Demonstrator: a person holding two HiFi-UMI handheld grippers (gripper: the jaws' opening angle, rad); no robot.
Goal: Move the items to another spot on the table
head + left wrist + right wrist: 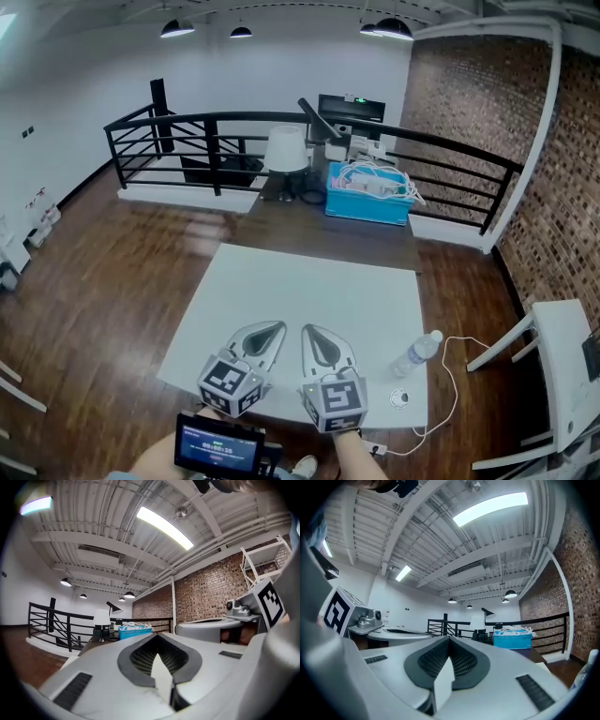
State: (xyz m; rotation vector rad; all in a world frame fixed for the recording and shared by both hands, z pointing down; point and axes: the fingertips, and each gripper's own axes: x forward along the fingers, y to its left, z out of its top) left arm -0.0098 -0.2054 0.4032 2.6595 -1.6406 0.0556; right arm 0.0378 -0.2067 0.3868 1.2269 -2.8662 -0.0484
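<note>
White surface: the tabletop (281, 291) lies under and ahead of both tools, mostly bare.
Left hand-held gripper (272, 333): held level over the near edge, jaws pressed together with nothing between them; its own view (161, 667) shows the pads meeting.
Right hand-held gripper (314, 336): just beside the left one, tips angled toward each other, jaws likewise closed and empty (445, 674).
Plastic bottle (415, 354): clear with a white cap, lying on its side on the tabletop to the right of the right hand-held gripper, apart from it.
Small round item (400, 397): on the tabletop right of the right hand-held gripper, nearer the person than the bottle; too small to tell what it is.
White cord (451, 375): loops off the tabletop's right edge, beyond the bottle.
Blue bin (366, 206): far ahead of both hand-held grippers on a dark tabletop (309, 234), well apart from them; also seen from the left (133, 632) and the right (512, 641).
Bin contents: a heap of white cables (375, 180) rising above the rim.
Lamp (286, 150): white shade, left of the bin.
</note>
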